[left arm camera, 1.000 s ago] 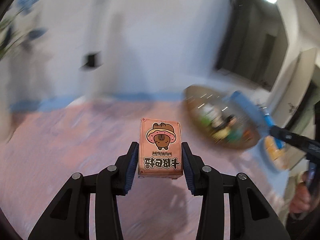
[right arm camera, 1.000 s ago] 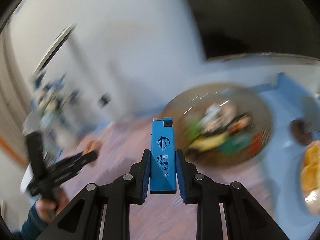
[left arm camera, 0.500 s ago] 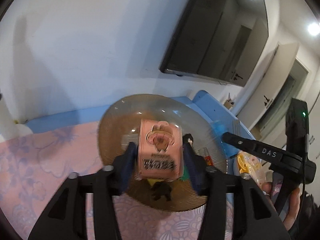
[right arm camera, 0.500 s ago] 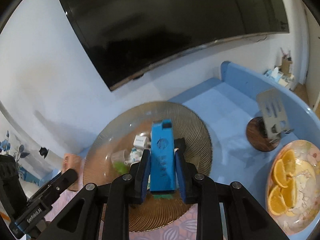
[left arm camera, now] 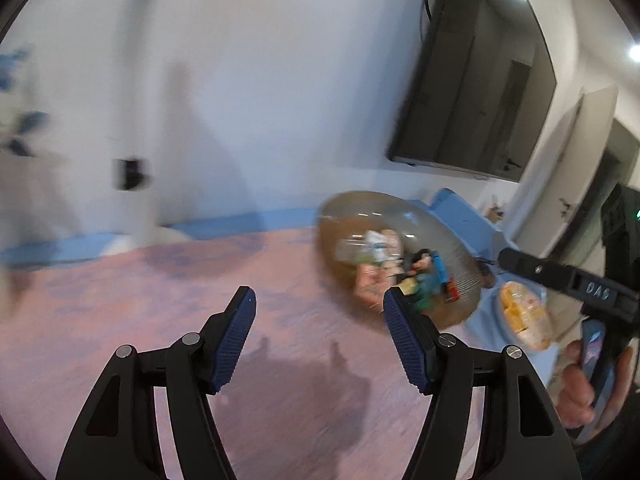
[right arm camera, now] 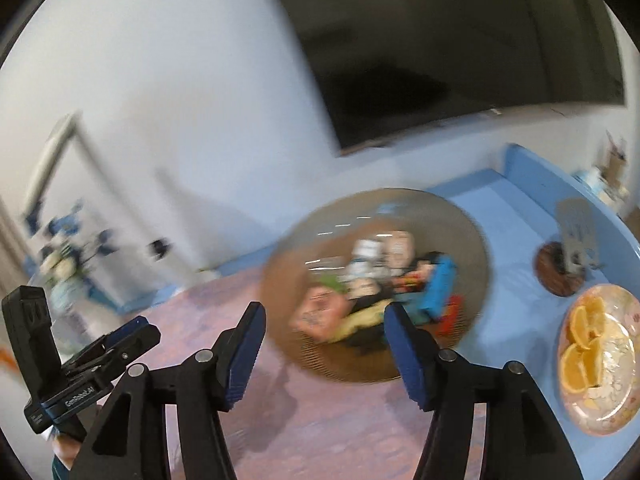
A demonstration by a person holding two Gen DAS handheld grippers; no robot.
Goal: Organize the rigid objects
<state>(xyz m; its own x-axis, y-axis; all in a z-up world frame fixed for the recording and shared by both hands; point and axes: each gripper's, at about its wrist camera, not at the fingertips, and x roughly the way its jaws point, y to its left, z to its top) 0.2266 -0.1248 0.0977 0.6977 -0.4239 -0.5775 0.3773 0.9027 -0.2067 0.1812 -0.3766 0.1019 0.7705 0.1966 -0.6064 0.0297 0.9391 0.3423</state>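
Both grippers stand with their jaws opening and nothing between them. The left gripper point(left arm camera: 319, 306) shows two blue ribbed pads spread wide over bare pink cloth, and the right gripper point(right arm camera: 323, 316) is the same, its pads apart with only the table point(right arm camera: 320, 432) beneath.

Beyond the right gripper's fingertips sits the landmark here, a round brown ribbed bowl point(right arm camera: 460, 236) on the table. The small rigid things lie inside it in a heap: a pink box point(right arm camera: 318, 314) printed with a cartoon toward the bowl's near left side, a blue lighter point(right arm camera: 440, 286) lying tilted toward its right side, a white packet point(right arm camera: 366, 254) nearer its far side, and some yellow, green and red pieces among them that are too blurred to name.

From the left gripper's view the bowl point(left arm camera: 460, 240) lies off to the right of the jaws, near the right pad's tip.

To the right of the bowl, on the blue surface point(right arm camera: 504, 208), stands a plate point(right arm camera: 616, 420) with orange slices point(right arm camera: 580, 344). Beyond that plate, still right of the bowl, a metal stand sits on a round wooden base point(right arm camera: 554, 270).

Behind the bowl a dark screen point(right arm camera: 440, 48) hangs on the white wall. Far left of the bowl stands a vase of blue flowers point(right arm camera: 68, 248).
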